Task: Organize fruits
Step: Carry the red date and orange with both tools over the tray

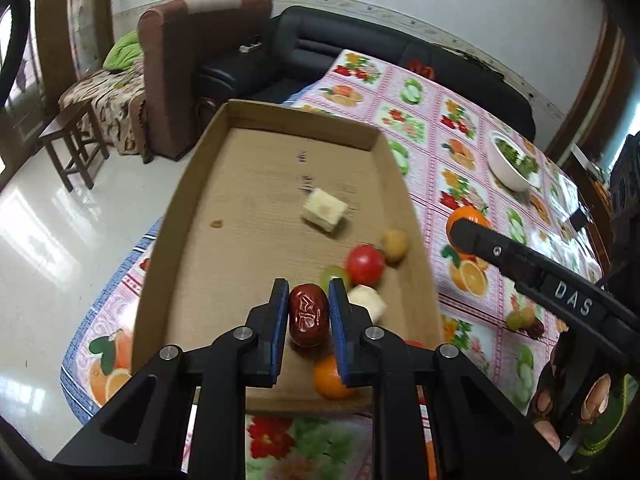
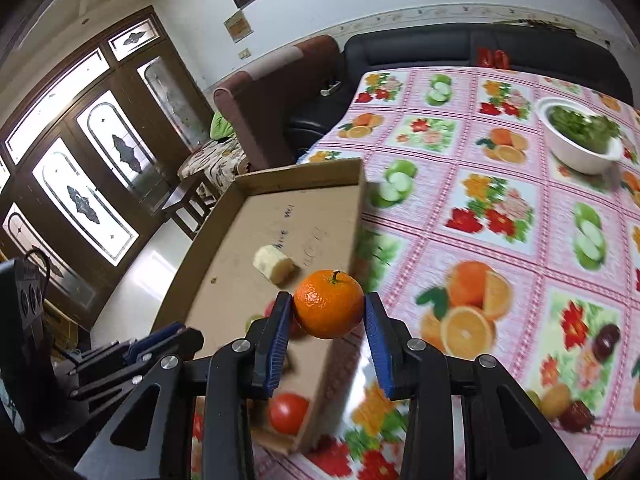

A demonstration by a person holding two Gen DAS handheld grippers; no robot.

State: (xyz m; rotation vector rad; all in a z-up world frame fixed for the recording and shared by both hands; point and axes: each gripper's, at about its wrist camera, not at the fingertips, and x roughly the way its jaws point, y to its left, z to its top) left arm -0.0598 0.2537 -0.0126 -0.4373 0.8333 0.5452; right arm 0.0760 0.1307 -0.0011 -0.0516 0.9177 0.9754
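In the left wrist view my left gripper [image 1: 309,300] is shut on a wrinkled dark red jujube [image 1: 308,316], held above the near end of a shallow cardboard tray [image 1: 192,216]. Lying in the tray are a banana piece [image 1: 324,210], a red tomato [image 1: 364,264], a green grape [image 1: 335,276], a small yellowish fruit [image 1: 395,244] and a tangerine [image 1: 330,378]. In the right wrist view my right gripper [image 2: 328,308] is shut on an orange tangerine [image 2: 329,304], over the tray's right wall [image 2: 352,216]. That gripper's finger [image 1: 480,240] also shows at the right of the left wrist view.
A white bowl of greens [image 2: 580,136] stands at the far right of the fruit-print tablecloth [image 2: 500,208]. Loose small fruits [image 2: 606,338] lie on the cloth to the right. A black sofa [image 1: 320,40], a brown armchair [image 1: 172,80] and a wooden stool [image 1: 72,140] stand beyond the table.
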